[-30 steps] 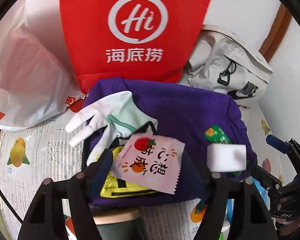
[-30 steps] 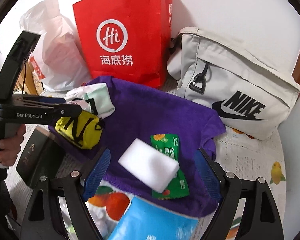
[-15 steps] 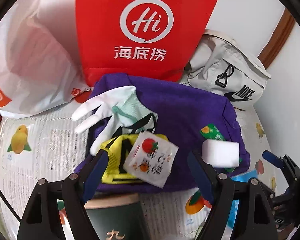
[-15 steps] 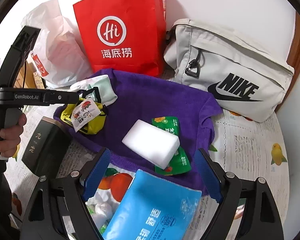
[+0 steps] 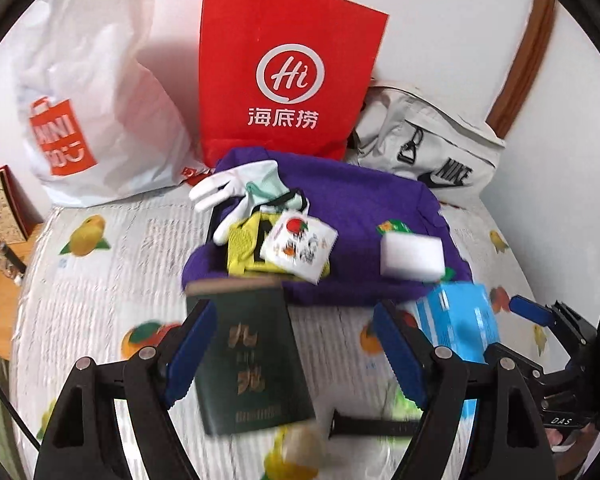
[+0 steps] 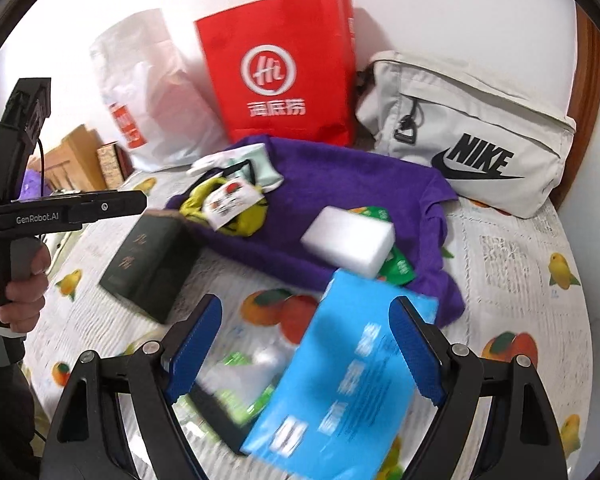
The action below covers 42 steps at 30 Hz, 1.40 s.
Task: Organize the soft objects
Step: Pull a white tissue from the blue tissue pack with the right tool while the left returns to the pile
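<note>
A purple towel (image 5: 352,204) (image 6: 340,184) lies on the fruit-print table cover. On it lie a white glove (image 5: 236,188), a yellow pouch (image 5: 244,248) (image 6: 252,216), a white snack packet (image 5: 298,246) (image 6: 230,198), a white sponge (image 5: 412,254) (image 6: 348,238) and a green sachet (image 6: 398,268). My left gripper (image 5: 296,348) is open and empty, over a dark green box (image 5: 252,356). My right gripper (image 6: 306,344) is open and empty, above a blue tissue pack (image 6: 344,376).
A red paper bag (image 5: 288,76), a white plastic bag (image 5: 96,112) and a grey Nike bag (image 6: 472,140) stand at the back by the wall. A clear packet with green print (image 6: 240,380) lies beside the blue pack. Boxes (image 5: 2,204) sit left.
Both grippers have pulled back from the towel toward the near edge. The left one let go of the snack packet, which now rests on the yellow pouch.
</note>
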Available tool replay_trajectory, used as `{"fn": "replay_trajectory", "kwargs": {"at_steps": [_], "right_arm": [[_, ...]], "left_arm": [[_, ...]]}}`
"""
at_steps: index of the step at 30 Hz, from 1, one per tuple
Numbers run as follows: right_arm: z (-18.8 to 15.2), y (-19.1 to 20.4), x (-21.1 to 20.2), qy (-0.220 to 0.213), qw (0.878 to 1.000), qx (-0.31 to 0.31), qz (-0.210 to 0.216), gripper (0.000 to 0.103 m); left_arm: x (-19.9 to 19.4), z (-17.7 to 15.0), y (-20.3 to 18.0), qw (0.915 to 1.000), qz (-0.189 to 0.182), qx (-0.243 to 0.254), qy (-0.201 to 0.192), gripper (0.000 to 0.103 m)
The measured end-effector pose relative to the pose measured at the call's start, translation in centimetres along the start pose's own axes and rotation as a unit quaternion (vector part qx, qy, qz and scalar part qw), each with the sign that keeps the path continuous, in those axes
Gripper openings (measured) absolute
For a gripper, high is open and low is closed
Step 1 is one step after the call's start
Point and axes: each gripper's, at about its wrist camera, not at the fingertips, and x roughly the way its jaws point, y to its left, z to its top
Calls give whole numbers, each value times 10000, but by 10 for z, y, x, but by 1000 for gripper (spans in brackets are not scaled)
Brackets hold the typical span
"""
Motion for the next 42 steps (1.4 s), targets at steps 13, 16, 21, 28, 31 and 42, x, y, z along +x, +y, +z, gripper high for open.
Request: {"fn": "replay_trajectory", "kwargs": {"at_steps": [13,16,21,28,31,42], "right_arm": [[-51,54,-9,5,9967,-804,113,67],[-55,61,1,8,9943,-1068,-26,60],[-58,66,22,28,9904,-1363,-248,41],[-60,68,38,147,9872,-1554,-338,4],[-61,70,23,-26,9882,-1516,-212,4],[-81,56,-56,-454,9942,-964,-132,4]], "left_arm": [[-34,-79,3,9993,206,-164,254,80],[-35,-94,8,9989,325,-196,291,80],[-28,-108,14,9980,359,-313,421,80],[-9,-113,15,9971,232,-382,617,80],[1,-113,8,9969,55,-322,719,80],[47,-129,-26,9927,-67,494,1097,80]]}}
